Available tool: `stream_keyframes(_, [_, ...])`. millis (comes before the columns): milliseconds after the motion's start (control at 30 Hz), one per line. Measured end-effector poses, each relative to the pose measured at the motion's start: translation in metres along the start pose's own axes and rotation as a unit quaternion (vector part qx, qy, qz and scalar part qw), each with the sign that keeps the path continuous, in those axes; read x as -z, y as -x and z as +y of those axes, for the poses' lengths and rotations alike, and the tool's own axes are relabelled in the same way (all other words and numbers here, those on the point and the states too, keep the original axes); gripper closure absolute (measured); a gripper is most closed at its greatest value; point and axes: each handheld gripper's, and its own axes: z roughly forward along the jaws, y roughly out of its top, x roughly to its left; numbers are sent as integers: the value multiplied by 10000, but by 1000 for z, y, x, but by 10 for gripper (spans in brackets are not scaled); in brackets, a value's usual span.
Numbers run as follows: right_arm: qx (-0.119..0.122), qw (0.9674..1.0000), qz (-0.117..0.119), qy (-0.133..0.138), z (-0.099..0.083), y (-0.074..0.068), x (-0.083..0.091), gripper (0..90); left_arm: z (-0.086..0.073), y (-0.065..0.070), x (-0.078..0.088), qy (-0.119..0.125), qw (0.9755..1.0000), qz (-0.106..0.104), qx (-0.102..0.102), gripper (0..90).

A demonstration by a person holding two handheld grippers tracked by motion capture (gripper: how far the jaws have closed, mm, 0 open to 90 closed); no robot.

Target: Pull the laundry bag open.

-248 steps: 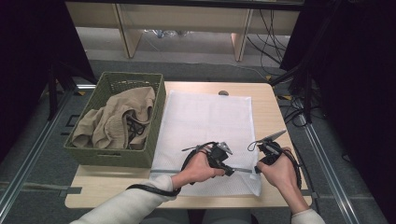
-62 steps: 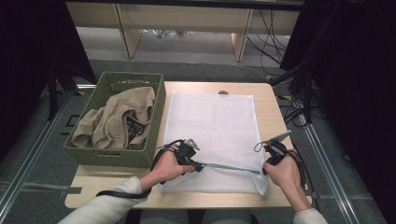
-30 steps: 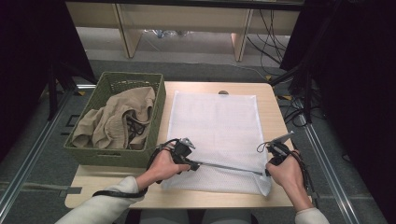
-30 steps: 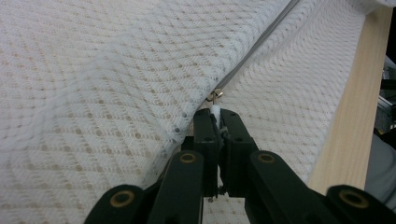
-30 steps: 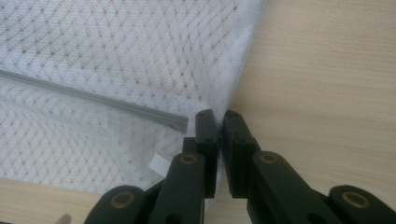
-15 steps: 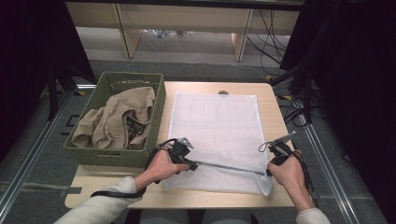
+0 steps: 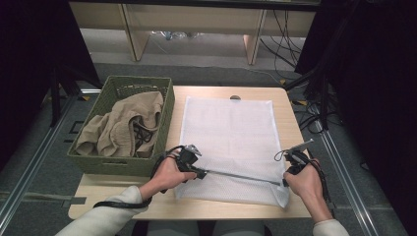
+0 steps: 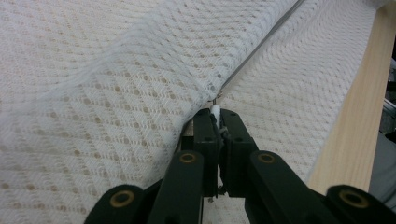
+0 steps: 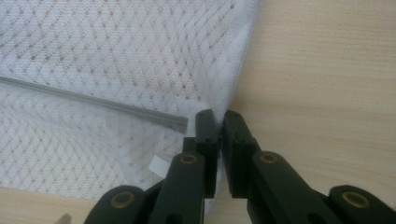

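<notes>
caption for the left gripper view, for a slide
Left gripper shut on the zipper pull of a white mesh laundry bag.

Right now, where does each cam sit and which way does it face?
High view: above the person's side, looking forward and down at the table, mesh bag and green basket; both forearms and hands enter from below.
Left gripper view: on the left claw, looking along its shut jaws at the zipper pull.
Right gripper view: on the right claw, pinching the bag's corner.
All three share the bag's zipper.

No readable text anywhere; the small white tag (image 9: 159,164) looks blank, though blurred.
</notes>
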Motion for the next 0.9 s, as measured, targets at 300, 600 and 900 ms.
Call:
stream_keyframes(300, [-161, 9998, -19, -95, 0, 3, 3, 867, -2, -1, 2, 39, 10000, 41, 30, 864])
stream_keyframes(600, [-241, 9996, -22, -109, -2, 8, 2, 868, -4, -2, 4, -5, 9999, 121, -40, 864])
stream_keyframes(900, [-450, 9989, 46, -149, -1, 14, 2, 867, -9, -2, 7, -20, 9998, 175, -36, 864])
